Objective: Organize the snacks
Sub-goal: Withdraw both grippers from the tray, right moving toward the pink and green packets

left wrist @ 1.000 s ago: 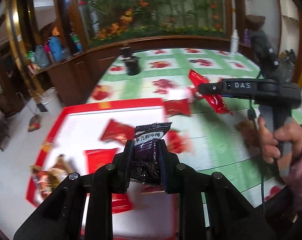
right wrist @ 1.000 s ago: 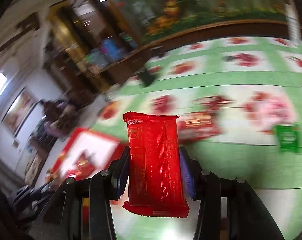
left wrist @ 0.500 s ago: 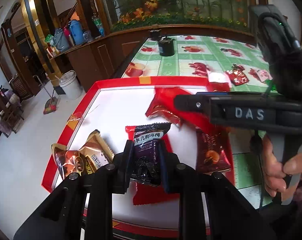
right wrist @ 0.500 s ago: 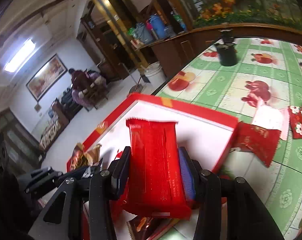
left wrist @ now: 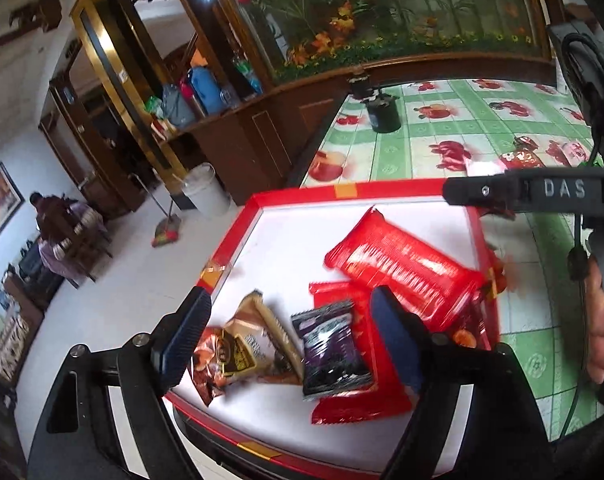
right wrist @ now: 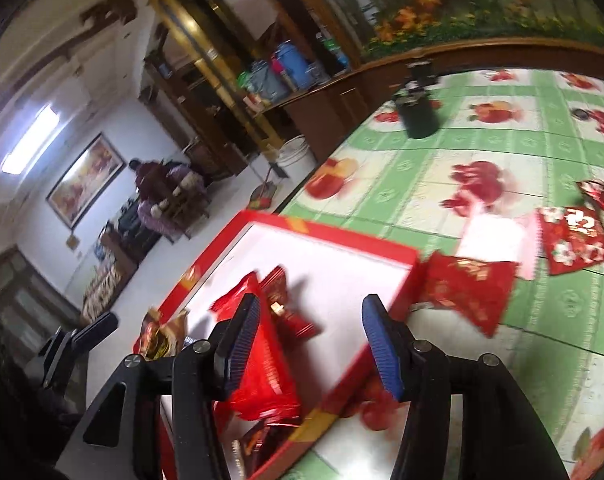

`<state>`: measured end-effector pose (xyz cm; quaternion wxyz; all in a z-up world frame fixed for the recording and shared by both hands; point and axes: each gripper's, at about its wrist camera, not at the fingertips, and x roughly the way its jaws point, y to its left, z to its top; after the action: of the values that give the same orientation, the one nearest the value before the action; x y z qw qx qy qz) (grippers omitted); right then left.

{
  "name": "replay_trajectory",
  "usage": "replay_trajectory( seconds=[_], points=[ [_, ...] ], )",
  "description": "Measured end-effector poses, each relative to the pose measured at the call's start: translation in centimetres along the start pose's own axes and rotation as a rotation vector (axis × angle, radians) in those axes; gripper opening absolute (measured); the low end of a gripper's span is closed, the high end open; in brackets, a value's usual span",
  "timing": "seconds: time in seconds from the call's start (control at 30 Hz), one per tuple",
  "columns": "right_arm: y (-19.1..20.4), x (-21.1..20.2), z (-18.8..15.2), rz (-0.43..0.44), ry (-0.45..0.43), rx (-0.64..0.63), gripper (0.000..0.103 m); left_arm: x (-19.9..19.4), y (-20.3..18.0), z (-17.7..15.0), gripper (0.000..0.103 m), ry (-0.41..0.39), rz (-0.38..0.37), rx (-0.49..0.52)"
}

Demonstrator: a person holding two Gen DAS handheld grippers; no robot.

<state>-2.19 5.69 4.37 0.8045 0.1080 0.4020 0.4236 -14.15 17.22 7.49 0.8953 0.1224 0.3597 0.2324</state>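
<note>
- Left wrist view: the left hand-held gripper (left wrist: pixel 290 330), which a moment ago clamped the dark purple snack packet (left wrist: pixel 329 350), now stands wide apart and empty. The packet lies in the red-rimmed tray (left wrist: pixel 238 244) on a flat red packet (left wrist: pixel 358 376), beside a brown wrapper (left wrist: pixel 238 354); that item looks delivered.
- Right wrist view: the right hand-held gripper (right wrist: pixel 308 344) has likewise let go; its jaws are spread, and the long red packet (right wrist: pixel 262 364) it carried rests in the tray, close against the left finger; I cannot tell whether they touch. More red packets (right wrist: pixel 466 292) wait on the green-checked surface (right wrist: pixel 462 152), so sorting likely goes on.
</note>
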Motion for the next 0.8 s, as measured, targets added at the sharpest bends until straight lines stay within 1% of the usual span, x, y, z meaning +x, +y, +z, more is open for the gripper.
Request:
replay_trajectory(
  seconds=[0.23, 0.33, 0.4, 0.47, 0.6, 0.8],
  points=[
    [-4.4, -3.0, 1.4, -0.040, -0.062, 0.114, 0.055, -1.2, -1.5, 1.8, 0.085, -0.036, 0.047, 0.054],
    [-6.1, -4.5, 2.0, -0.073, -0.089, 0.131, 0.056, -1.2, -2.0, 2.4, 0.085, -0.039, 0.082, 0.068],
    [-7.4, -5.8, 2.3, -0.090, -0.109, 0.147, 0.056, -1.2, -2.5, 2.6, 0.085, -0.039, 0.121, 0.092],
    [-9.0, -7.1, 2.5, -0.110, -0.129, 0.171, 0.056, -1.2, -3.0, 2.8, 0.085, -0.045, 0.143, 0.111],
    [-12.6, -9.8, 2.9, -0.156, -0.177, 0.237, 0.056, -1.3, -3.4, 3.2, 0.086, -0.046, 0.148, 0.116],
    [-15.9, -12.3, 3.4, -0.201, -0.220, 0.314, 0.057, -1.6, -3.4, 3.6, 0.086, -0.055, 0.164, 0.124]
  ],
)
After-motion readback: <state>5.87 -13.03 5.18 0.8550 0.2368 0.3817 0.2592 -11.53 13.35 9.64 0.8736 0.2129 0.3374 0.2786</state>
